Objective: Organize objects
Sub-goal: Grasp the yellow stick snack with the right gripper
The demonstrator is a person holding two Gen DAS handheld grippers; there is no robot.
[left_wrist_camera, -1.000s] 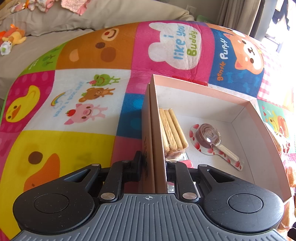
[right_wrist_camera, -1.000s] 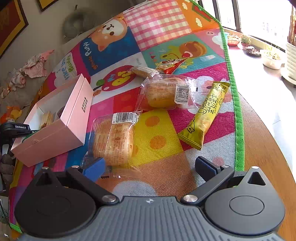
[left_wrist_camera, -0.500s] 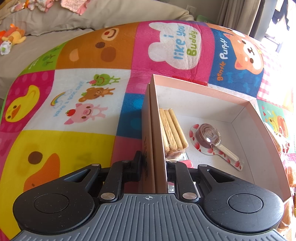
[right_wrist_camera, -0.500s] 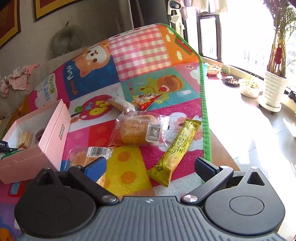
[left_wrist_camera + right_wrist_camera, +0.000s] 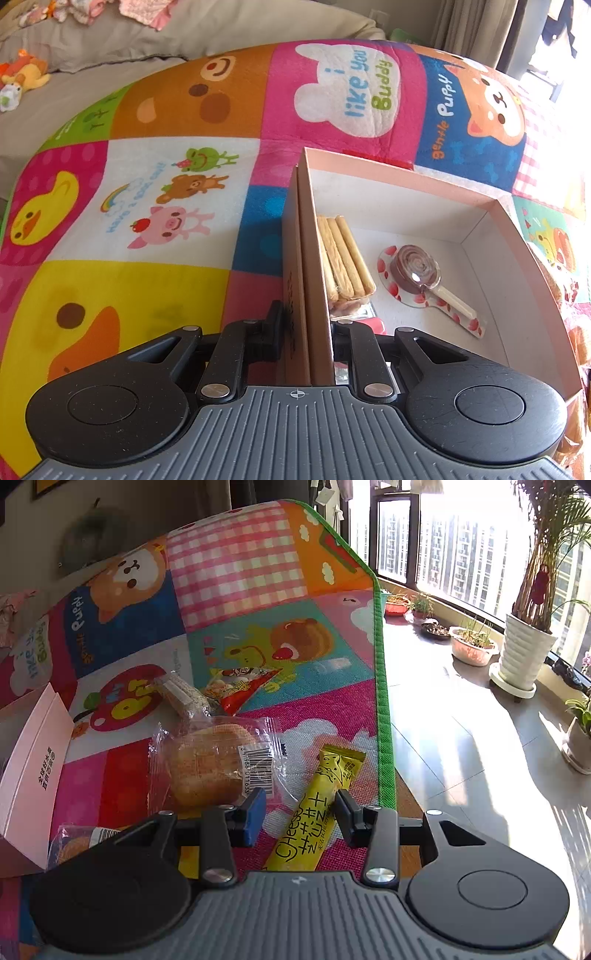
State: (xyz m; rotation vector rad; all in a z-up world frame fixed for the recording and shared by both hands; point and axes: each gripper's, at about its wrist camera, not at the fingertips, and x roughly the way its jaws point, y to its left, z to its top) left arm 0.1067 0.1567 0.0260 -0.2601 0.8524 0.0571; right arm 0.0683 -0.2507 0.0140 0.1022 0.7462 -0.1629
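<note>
My left gripper [image 5: 306, 332] is shut on the near wall of the open pink box [image 5: 509, 236], which holds a pack of biscuit sticks [image 5: 343, 258] and a wrapped chocolate lollipop [image 5: 415, 269]. In the right wrist view the box [image 5: 33, 760] is at the left. My right gripper [image 5: 297, 816] is open, its fingers on either side of a yellow cheese snack bar [image 5: 314, 812] on the mat. A wrapped bun [image 5: 210, 764] lies just left of the bar.
A second wrapped bun [image 5: 81, 843] lies near the box. A wrapped cracker bar [image 5: 183, 696] and a red triangular snack packet [image 5: 243, 686] lie farther back. The mat's green edge [image 5: 384, 716] borders a tiled floor with potted plants [image 5: 524, 653].
My right gripper swung right from the near bun and came down over the yellow cheese bar, its fingers closing in on either side of it. My left gripper has not moved.
</note>
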